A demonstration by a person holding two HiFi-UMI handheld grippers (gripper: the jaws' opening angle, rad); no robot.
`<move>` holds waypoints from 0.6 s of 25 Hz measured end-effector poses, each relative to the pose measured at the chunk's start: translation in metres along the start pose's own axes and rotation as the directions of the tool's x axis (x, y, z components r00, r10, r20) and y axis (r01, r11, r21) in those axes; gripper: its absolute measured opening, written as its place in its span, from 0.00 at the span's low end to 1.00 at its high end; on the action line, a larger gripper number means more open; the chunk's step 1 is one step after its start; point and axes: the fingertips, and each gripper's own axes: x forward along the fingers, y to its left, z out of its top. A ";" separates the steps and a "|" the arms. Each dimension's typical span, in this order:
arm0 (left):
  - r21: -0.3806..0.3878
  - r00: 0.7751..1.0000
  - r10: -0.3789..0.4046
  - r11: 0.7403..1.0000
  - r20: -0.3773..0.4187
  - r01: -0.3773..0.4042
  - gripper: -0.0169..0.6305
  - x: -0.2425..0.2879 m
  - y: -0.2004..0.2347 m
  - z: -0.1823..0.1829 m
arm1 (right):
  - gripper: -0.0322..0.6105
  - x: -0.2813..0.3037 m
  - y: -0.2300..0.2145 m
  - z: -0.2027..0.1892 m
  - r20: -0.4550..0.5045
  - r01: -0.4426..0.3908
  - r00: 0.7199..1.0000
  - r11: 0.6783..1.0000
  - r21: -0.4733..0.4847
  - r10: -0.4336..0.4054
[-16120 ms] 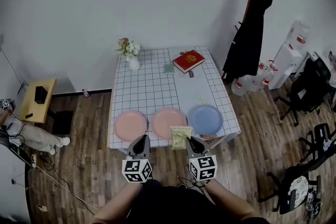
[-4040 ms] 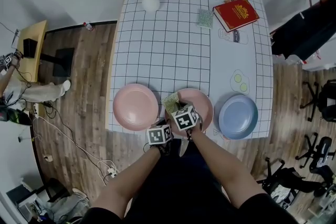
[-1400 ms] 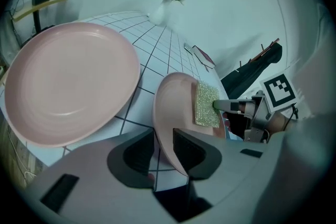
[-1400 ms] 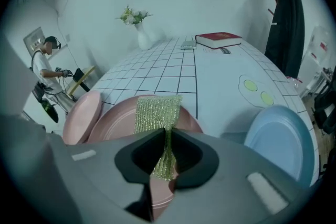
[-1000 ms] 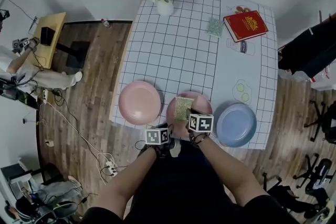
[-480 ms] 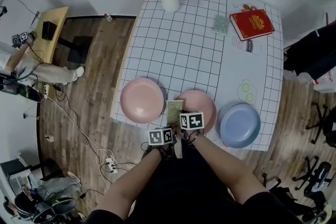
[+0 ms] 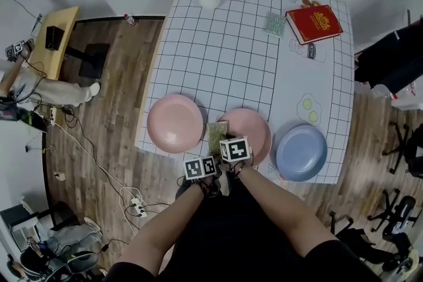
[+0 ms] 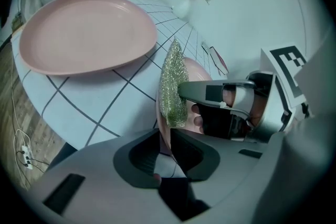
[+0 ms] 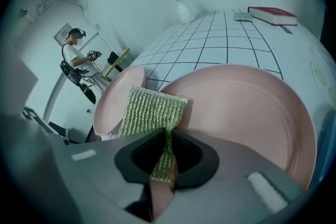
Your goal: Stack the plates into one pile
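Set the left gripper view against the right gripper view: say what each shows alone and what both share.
Only the left gripper view: the right gripper from outside with its marker cube, and the rim of the middle pink plate between the jaws of the left gripper, which have just been closing. Only the right gripper view: that plate's whole upper face, and the green cloth running down into the right gripper's own shut jaws. Both: the left pink plate, the cloth, the flower vase.
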 end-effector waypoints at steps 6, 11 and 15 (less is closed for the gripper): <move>-0.006 1.000 0.025 1.000 0.019 -0.025 0.12 0.000 0.001 0.001 | 0.14 -0.005 -0.011 0.000 0.024 0.013 1.000 1.000 -0.003 -0.012; 0.000 0.999 0.036 0.999 0.023 -0.036 0.12 0.002 0.001 0.001 | 0.14 -0.015 -0.027 -0.004 0.021 0.045 0.999 0.999 0.001 -0.045; 0.007 0.999 0.044 0.999 0.024 -0.044 0.12 0.002 0.002 0.001 | 0.14 -0.026 -0.044 -0.009 0.014 0.086 0.996 0.996 0.010 -0.086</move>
